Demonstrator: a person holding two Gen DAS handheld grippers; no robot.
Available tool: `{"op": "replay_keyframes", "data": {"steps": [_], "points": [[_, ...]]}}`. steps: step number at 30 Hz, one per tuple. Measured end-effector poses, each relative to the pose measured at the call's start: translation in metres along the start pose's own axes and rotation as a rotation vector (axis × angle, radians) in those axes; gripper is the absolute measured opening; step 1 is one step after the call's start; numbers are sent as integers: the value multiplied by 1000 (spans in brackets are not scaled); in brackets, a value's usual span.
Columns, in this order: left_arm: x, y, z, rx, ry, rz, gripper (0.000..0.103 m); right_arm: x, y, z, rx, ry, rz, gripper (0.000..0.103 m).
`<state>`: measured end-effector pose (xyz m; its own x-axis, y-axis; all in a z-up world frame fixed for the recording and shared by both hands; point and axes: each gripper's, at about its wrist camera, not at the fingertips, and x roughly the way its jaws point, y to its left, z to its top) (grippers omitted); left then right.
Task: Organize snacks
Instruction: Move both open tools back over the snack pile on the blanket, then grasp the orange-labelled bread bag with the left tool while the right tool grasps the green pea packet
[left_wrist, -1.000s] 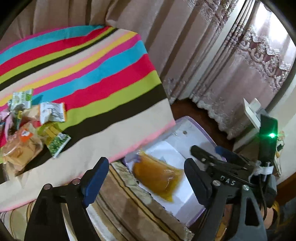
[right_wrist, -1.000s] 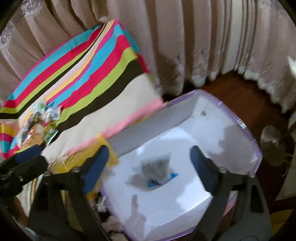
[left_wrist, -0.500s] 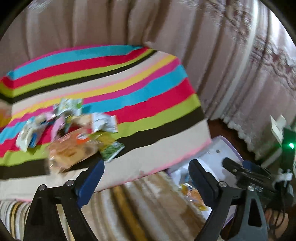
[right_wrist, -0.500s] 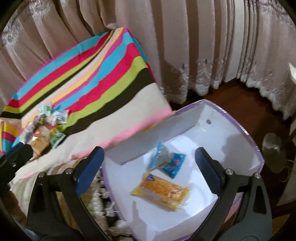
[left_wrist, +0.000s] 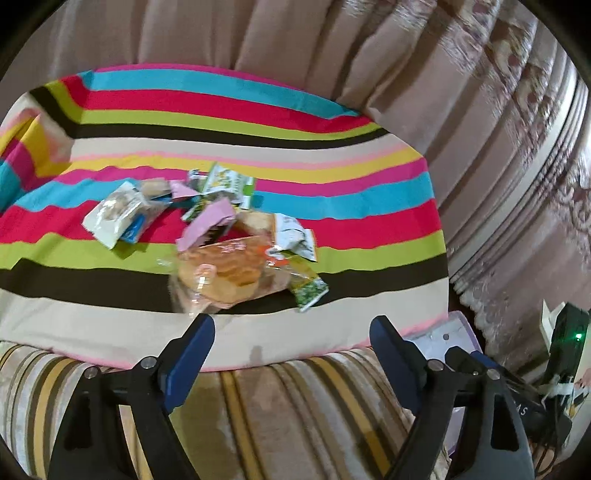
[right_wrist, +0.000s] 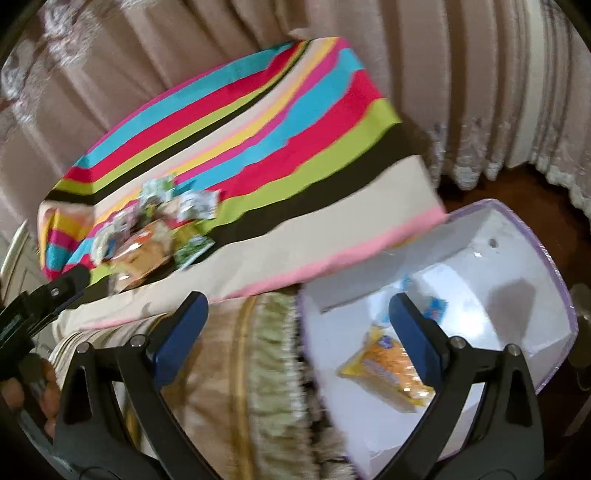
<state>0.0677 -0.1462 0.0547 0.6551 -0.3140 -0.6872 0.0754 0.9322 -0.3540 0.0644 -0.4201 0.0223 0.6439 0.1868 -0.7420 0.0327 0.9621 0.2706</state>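
Note:
A pile of snack packets (left_wrist: 221, 236) lies on the striped cloth (left_wrist: 332, 177); it also shows in the right wrist view (right_wrist: 155, 229). A clear bag of golden buns (left_wrist: 225, 275) is nearest. My left gripper (left_wrist: 291, 339) is open and empty, just short of the bun bag. A white bin with a purple rim (right_wrist: 554, 280) stands on the floor at the right and holds a yellow snack packet (right_wrist: 384, 369) and a blue packet (right_wrist: 436, 308). My right gripper (right_wrist: 299, 317) is open and empty, above the bin's left edge.
The striped cloth covers a sofa or bed with a beige striped, fringed cover (right_wrist: 266, 369) hanging at its front. Pink curtains (left_wrist: 498, 129) hang behind and to the right. A device with a green light (left_wrist: 569, 332) stands at the far right.
Both grippers have swung left, away from the bin and toward the snack pile. A blue packet dropped from the right gripper into the bin, beside the yellow one. Both stay open.

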Motion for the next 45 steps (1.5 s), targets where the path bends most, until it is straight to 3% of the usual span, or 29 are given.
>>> {"op": "replay_keyframes", "data": {"steps": [3,11,17,27,36,42,45], "points": [[-3,8,1,-8,-5,1,85,7,18,3,-31,17,26,99],[2,27,11,33,26,-33,85,35,61,7,-188,78,-8,98],[12,36,26,114,22,-26,85,58,79,14,-255,108,-9,98],[53,31,45,331,97,-77,85,89,105,30,-361,115,-23,98],[85,36,56,440,155,-116,85,116,121,37,-427,147,-22,90],[104,41,56,451,212,-140,85,131,127,40,-448,167,-27,89],[109,47,56,428,233,-151,75,138,130,42,-456,175,-33,88]]}}
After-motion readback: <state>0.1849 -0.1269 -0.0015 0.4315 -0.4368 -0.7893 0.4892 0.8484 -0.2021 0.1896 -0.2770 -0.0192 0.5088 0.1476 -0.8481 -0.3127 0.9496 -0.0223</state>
